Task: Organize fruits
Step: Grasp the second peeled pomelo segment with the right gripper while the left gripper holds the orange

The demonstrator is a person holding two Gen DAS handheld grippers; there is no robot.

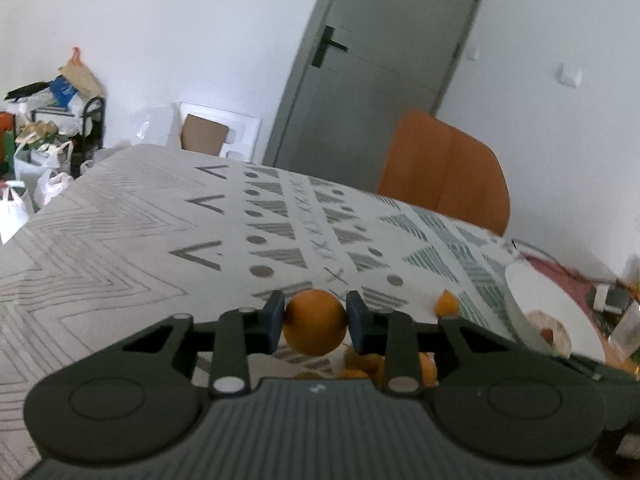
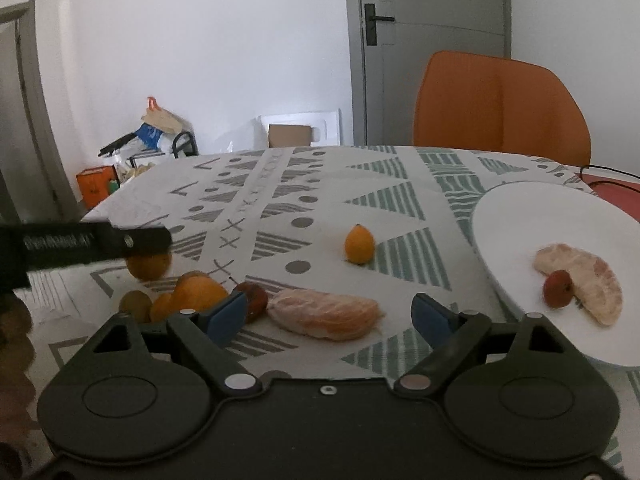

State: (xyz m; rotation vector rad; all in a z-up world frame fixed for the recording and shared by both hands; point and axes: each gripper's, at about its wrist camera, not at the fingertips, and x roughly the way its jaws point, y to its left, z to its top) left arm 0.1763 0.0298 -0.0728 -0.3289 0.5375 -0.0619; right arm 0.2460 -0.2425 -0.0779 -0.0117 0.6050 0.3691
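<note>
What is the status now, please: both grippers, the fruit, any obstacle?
Left gripper shut on round orange fruit, lifted over patterned tablecloth. Right gripper open, peeled citrus segment between its fingers. White round plate unobstructed.

Each hand-held gripper, left (image 1: pixel 315 322) and right (image 2: pixel 329 316), is built of matte black plastic, with blue finger pads (image 2: pixel 226 316), silver pivot rivets and a ribbed grey housing.

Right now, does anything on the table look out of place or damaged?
Nothing looks damaged or spilled. One small orange fruit sits alone mid-table, apart from the fruit pile, and a peeled citrus segment lies on the tablecloth rather than the white plate.
</note>
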